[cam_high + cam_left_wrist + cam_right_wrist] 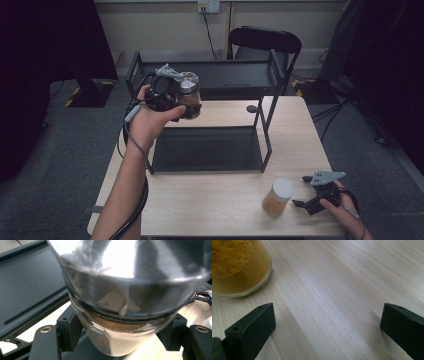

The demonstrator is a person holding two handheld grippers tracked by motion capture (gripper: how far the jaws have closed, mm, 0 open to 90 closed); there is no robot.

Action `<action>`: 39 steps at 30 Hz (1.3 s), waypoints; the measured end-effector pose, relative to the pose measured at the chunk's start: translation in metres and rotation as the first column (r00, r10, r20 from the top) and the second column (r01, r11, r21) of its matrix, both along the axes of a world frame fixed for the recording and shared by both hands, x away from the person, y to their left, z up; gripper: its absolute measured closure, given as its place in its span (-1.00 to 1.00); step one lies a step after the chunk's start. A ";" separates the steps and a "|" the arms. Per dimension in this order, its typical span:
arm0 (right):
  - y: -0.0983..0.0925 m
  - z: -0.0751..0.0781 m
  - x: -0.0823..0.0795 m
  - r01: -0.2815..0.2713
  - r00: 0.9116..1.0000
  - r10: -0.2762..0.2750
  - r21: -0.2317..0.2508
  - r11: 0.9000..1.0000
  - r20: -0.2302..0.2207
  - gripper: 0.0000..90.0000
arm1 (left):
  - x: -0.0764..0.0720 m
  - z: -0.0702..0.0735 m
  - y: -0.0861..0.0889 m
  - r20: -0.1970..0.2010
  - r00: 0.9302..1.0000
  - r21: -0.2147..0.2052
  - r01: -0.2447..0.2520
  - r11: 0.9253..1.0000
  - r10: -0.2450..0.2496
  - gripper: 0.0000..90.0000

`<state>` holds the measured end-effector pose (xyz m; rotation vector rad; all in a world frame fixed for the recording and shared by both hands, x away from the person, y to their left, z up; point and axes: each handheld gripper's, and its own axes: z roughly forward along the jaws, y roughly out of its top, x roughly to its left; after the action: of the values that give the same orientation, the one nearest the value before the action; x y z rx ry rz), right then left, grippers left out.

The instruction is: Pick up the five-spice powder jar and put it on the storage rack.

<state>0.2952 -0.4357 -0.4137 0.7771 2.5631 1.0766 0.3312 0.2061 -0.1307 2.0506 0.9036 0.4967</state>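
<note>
The clear glass jar of brown powder with a silver lid (189, 92) is clamped in the left gripper (186, 102), held beside the black metal two-tier rack's (210, 150) top shelf. This looks like the shelving step; next, guide it onto that shelf. The right gripper (303, 191) rests open on the bench (210, 205), near a yellow-filled jar (278, 197).

Two jars (189, 92) (278, 197), one rack (210, 145), one chair (265, 39)

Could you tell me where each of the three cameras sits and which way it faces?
High view: above the near table edge, looking forward and down at the black shelf rack; both forearms show.
Left gripper view: on the left tool, looking along its jaws at the clamped spice jar.
Right gripper view: on the right tool, low over the table, jaws apart.
Shared: the white-lidded jar also shows in the right gripper view.
</note>
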 end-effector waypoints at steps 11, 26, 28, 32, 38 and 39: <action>0.000 0.000 0.000 0.000 1.000 0.000 0.000 1.000 0.000 -1.00 | 0.006 0.022 -0.006 -0.004 1.000 0.016 -0.010 1.000 0.010 -0.31; 0.000 0.000 0.000 -0.001 1.000 0.001 -0.001 1.000 0.000 -1.00 | 0.021 0.049 -0.020 0.021 0.999 0.025 -0.051 0.998 0.050 -0.31; 0.000 0.000 0.000 -0.001 1.000 0.001 -0.001 1.000 0.001 -1.00 | 0.024 0.052 -0.022 0.016 0.998 0.031 -0.055 0.998 0.055 -0.31; 0.000 0.000 0.000 -0.001 1.000 0.001 0.000 1.000 0.000 -1.00 | 0.033 0.054 -0.025 0.018 0.996 0.024 -0.086 0.996 0.086 -0.31; 0.000 0.000 0.000 0.000 1.000 0.000 0.000 1.000 0.000 -1.00 | 0.045 0.053 -0.028 0.012 0.994 0.024 -0.113 0.993 0.113 -0.31; 0.000 0.000 0.000 -0.001 1.000 0.001 0.000 1.000 0.000 -1.00 | 0.047 0.052 -0.029 0.012 0.993 0.026 -0.116 0.993 0.115 -0.31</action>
<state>0.2952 -0.4358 -0.4137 0.7758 2.5633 1.0763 0.3778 0.1775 -0.0783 2.0257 1.0187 0.5836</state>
